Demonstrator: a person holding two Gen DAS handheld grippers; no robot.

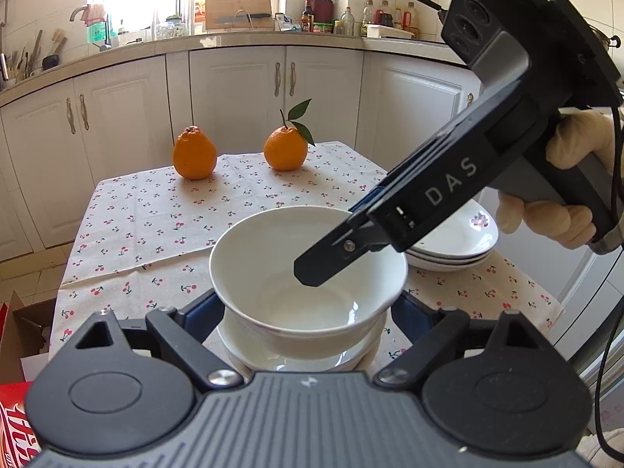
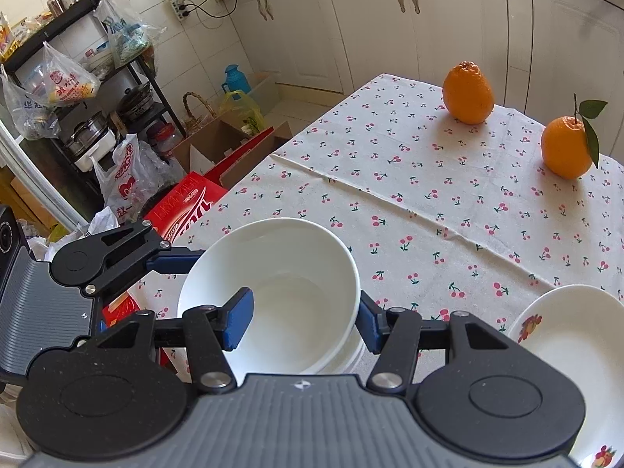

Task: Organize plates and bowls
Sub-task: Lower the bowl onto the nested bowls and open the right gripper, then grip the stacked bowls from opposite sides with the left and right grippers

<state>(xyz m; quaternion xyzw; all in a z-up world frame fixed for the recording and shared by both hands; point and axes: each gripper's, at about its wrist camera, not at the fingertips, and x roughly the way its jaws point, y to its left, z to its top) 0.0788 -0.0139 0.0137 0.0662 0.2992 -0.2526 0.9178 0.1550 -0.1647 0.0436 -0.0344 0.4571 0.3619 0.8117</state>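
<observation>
Bowl [image 1: 308, 273] first: the white one sits right between the left gripper [image 1: 308, 312]'s blue fingers [image 1: 201, 314], which flank its lower sides, so this gripper looks to be grasping it just above a stack of white bowls [image 1: 300, 355] directly beneath. Whether the held bowl touches the stack, I cannot tell. From the right side the right gripper [image 2: 300, 321] reaches down onto the same bowl's rim, one blue pad [image 2: 238, 321] inside the wall and the other pad [image 2: 368, 323] outside; its jaws are clenched on that near wall. In the left wrist view its black finger [image 1: 312, 269] dips into the bowl's hollow, and a gloved hand [image 1: 561, 195] holds the handle further right. Just beyond the right gripper's right side lies a stack of shallow white plates [image 1: 456, 245] with a flower print, near the bowl but apart from it. Farther ahead of both grippers, across the cherry-print cloth on the desk [image 2: 429, 195], stand two oranges [image 1: 195, 152], well apart from the crockery; the right one [image 1: 286, 148] carries a leafy stem.
</observation>
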